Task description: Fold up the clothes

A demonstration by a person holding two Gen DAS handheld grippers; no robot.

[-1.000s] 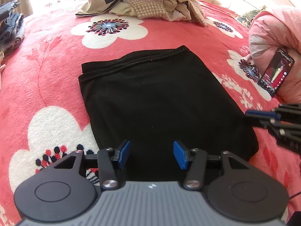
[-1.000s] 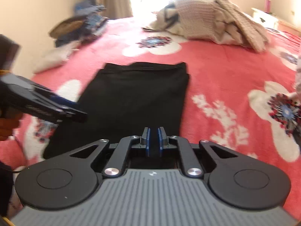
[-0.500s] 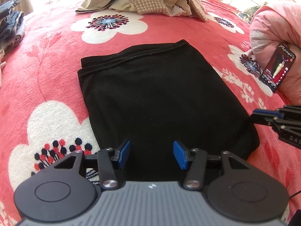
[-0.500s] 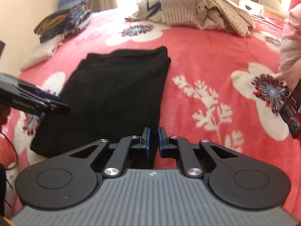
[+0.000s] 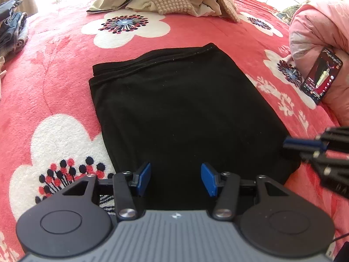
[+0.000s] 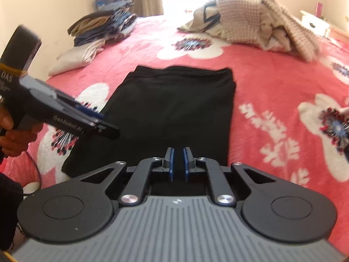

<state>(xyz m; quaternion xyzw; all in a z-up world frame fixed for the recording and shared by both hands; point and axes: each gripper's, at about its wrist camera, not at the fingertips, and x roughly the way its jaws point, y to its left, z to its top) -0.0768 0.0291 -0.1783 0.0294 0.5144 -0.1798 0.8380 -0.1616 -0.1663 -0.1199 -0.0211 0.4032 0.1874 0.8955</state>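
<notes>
A black garment [image 5: 181, 113] lies flat, folded narrow, on a bed [image 5: 54, 65]. Over its near edge hover the left gripper [image 5: 175, 179], jaws apart and empty, and the right gripper [image 6: 177, 163], nearly closed and empty. Next likely: pinch near corners, fold away.

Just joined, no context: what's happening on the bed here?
A person holds tongs in each hand over a black garment, folded into a rectangle on the red floral blanket. Left tongs hover open above its near edge; right tongs are shut and empty by its right side. Neither grips it. An unfolded pile waits behind.
</notes>
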